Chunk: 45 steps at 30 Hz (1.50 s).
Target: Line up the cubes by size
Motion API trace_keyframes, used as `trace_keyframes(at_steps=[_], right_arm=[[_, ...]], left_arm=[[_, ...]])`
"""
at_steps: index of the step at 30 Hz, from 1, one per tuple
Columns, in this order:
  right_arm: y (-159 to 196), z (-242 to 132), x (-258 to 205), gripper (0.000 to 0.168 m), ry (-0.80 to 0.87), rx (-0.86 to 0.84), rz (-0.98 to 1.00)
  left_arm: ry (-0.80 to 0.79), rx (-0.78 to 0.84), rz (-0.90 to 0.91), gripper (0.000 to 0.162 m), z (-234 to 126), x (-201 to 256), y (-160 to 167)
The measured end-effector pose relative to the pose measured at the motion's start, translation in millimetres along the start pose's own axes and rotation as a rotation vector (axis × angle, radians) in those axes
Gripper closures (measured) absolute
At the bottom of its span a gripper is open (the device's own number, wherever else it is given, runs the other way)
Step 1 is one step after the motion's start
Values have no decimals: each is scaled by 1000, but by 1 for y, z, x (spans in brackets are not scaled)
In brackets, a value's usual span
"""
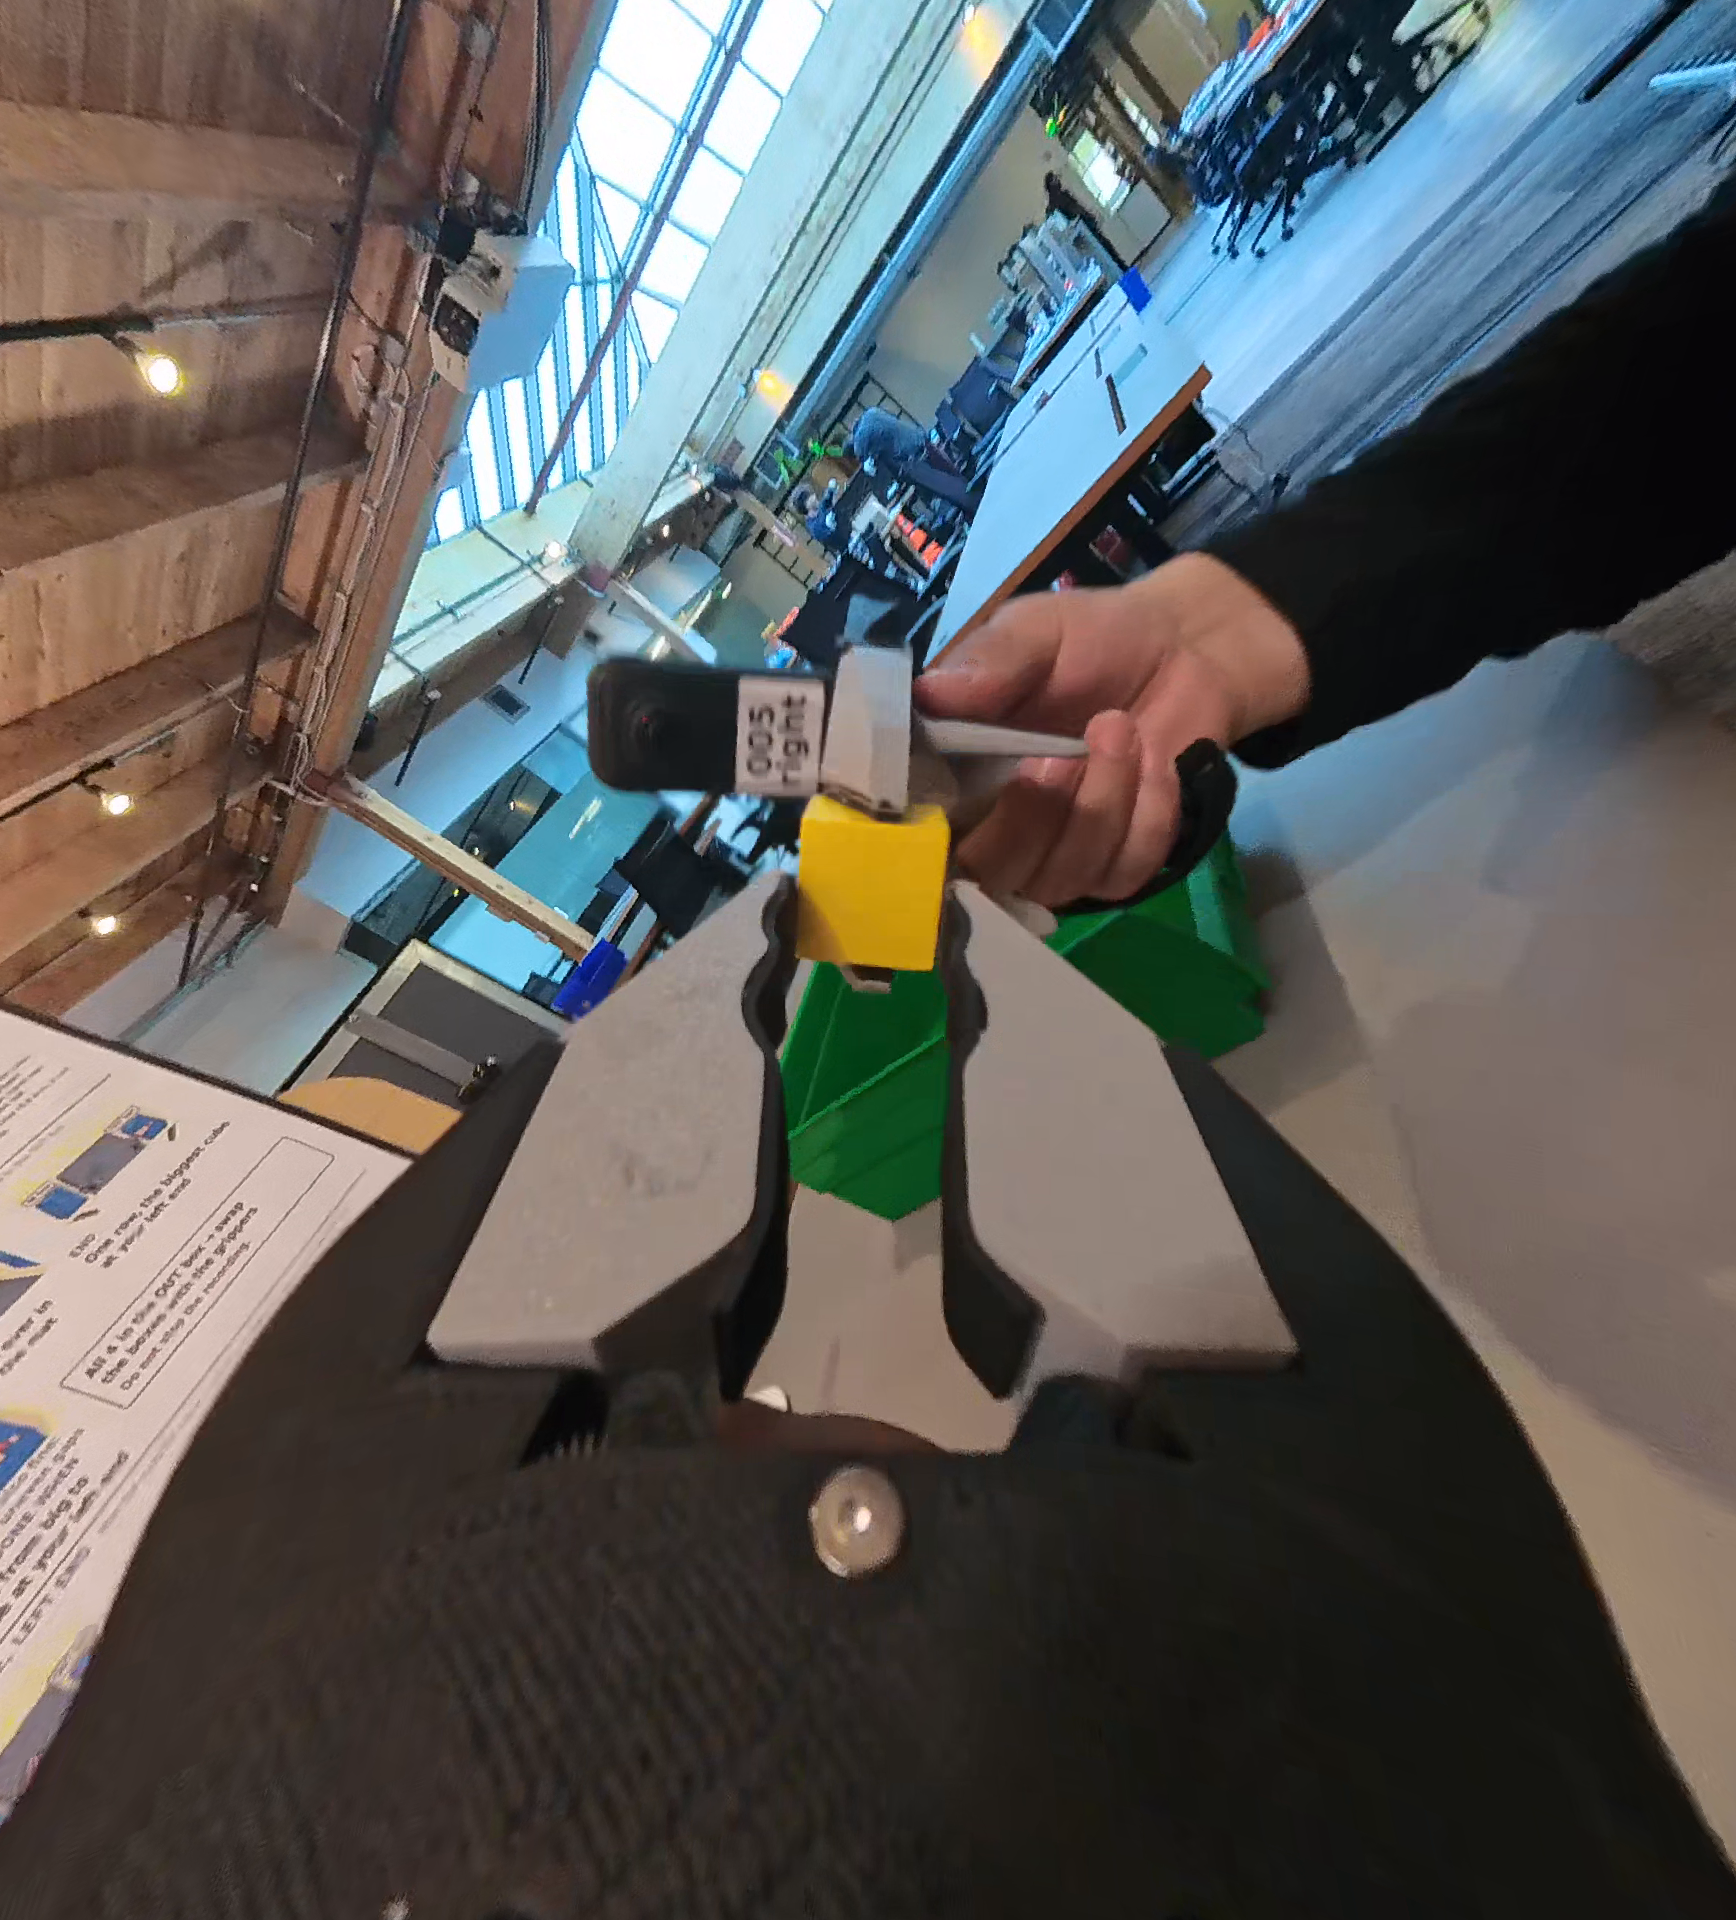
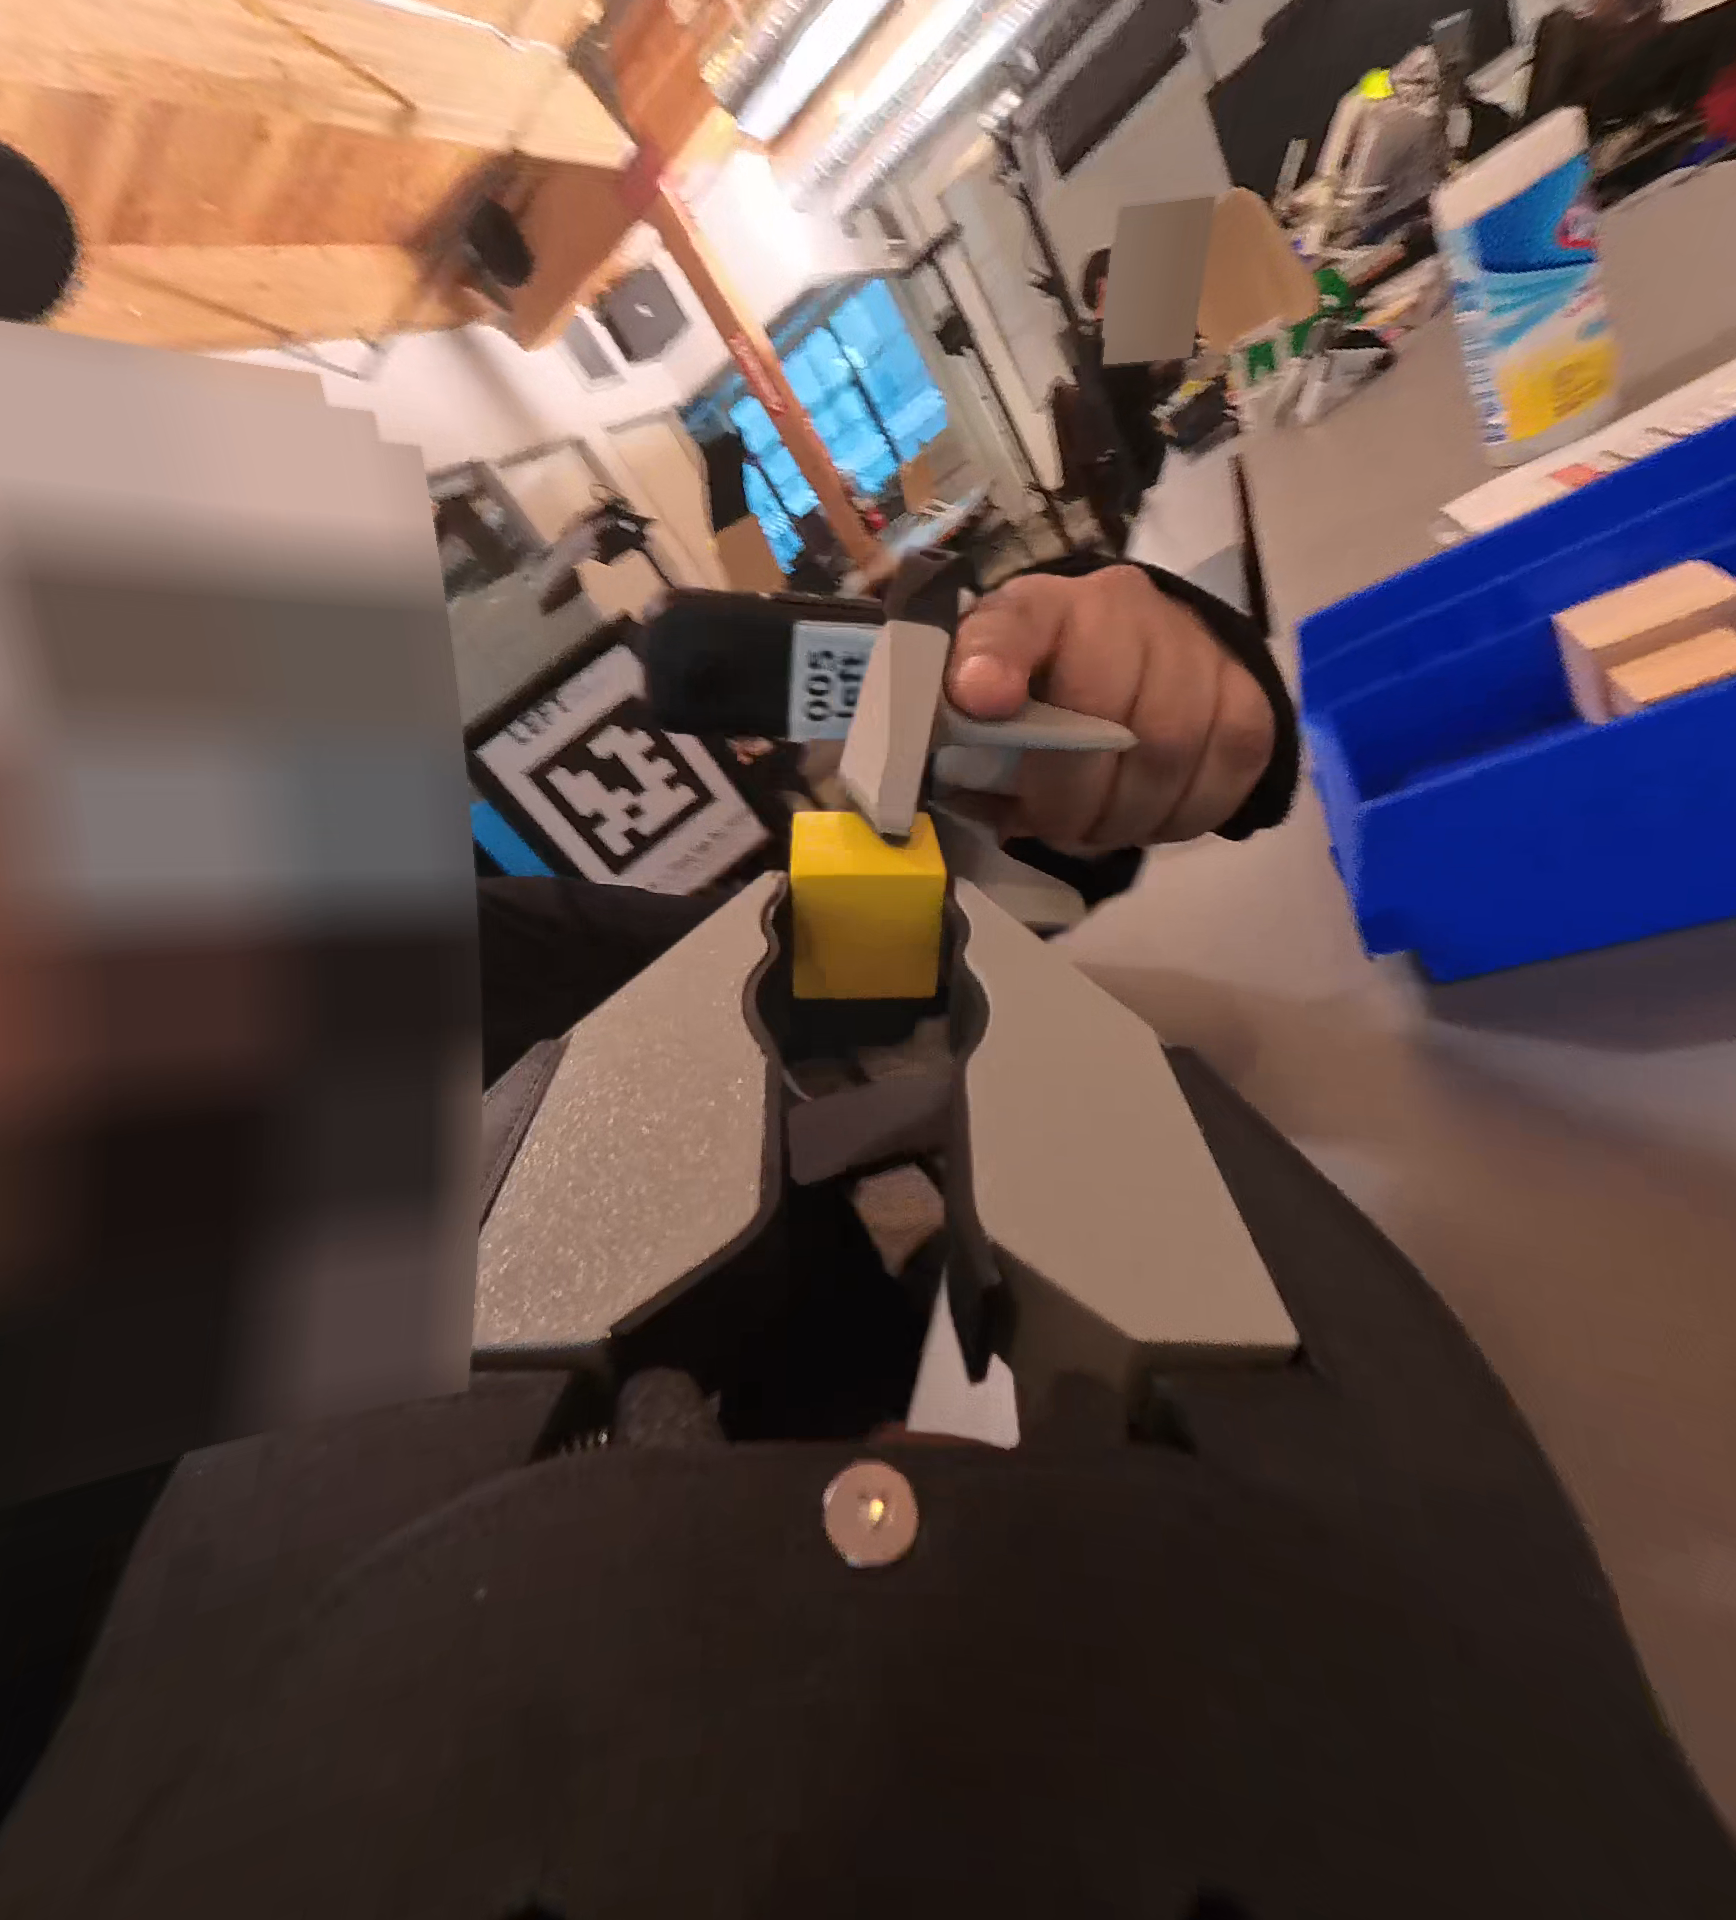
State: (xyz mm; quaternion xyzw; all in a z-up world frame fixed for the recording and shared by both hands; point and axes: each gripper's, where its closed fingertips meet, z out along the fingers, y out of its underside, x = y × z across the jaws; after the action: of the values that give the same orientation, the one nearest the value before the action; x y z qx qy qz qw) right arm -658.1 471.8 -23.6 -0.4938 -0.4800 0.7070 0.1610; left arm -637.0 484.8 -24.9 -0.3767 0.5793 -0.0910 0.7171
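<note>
Overhead, timber ceiling [image 1: 116, 436]; below, grey table [image 1: 1570, 1039], green bin [image 1: 1155, 966].

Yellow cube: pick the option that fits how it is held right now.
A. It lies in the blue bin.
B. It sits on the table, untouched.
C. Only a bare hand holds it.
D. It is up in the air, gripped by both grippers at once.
D: the yellow cube sits between the left gripper's fingers, and the right gripper's fingers flank it too.
</note>
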Motion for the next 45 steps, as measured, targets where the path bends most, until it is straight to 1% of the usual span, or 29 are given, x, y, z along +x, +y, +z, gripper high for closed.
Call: trace_keyframes(at_steps=[1, 3, 4, 5, 8, 10, 12, 13, 17, 19, 21, 26, 30, 32, 34, 35, 37, 39, 41, 43, 45], right_arm=[[2, -4, 5, 143, 61, -29, -29], [3, -18, 12, 143, 179, -98, -119], [3, -30, 16, 143, 246, -139, -172], [2, -48, 26, 143, 352, -184, -226], [4, -117, 54, 144, 660, -366, -362], [13, -168, 76, 143, 861, -543, -418], [31, -209, 95, 143, 981, -743, -449], [44, -222, 102, 143, 990, -835, -442], [92, -249, 127, 143, 961, -1117, -376], [106, -256, 140, 143, 952, -1207, -383], [115, -256, 150, 143, 926, -1252, -379], [129, -251, 168, 143, 867, -1282, -343], [139, -249, 173, 143, 825, -1306, -306], [139, -247, 175, 143, 823, -1299, -305], [139, -247, 176, 143, 824, -1300, -304], [139, -247, 176, 143, 825, -1299, -301], [137, -248, 177, 138, 837, -1292, -297], [136, -248, 179, 133, 844, -1274, -288], [135, -245, 180, 128, 844, -1240, -279], [134, -244, 180, 125, 843, -1213, -278], [134, -242, 180, 125, 841, -1190, -279]], left_arm=[[-1, -31, -2, 137, 1, 1, 6], [-29, -83, -10, 138, 0, -1, 17], [-56, -89, -31, 162, -4, -3, 21], [-72, -86, -62, 162, -10, -4, 23], [-84, -126, -158, 162, -36, -3, 38], [-101, -182, -195, 162, -57, -3, 52], [-104, -239, -224, 162, -74, 0, 63], [-113, -256, -229, 162, -81, 1, 66], [-76, -332, -242, 162, -98, 16, 73], [-57, -385, -217, 162, -101, 23, 79], [-37, -426, -196, 162, -102, 30, 83], [29, -498, -184, 162, -105, 47, 90], [67, -564, -216, 161, -115, 55, 101], [75, -601, -230, 154, -123, 54, 107], [98, -671, -227, 146, -135, 52, 117], [118, -720, -215, 143, -144, 49, 123], [125, -822, -203, 141, -165, 33, 140], [124, -935, -225, 127, -186, 10, 161], [147, -1068, -228, 119, -209, -9, 186], [198, -1177, -263, 115, -227, -20, 211], [278, -1269, -314, 115, -241, -21, 234]])
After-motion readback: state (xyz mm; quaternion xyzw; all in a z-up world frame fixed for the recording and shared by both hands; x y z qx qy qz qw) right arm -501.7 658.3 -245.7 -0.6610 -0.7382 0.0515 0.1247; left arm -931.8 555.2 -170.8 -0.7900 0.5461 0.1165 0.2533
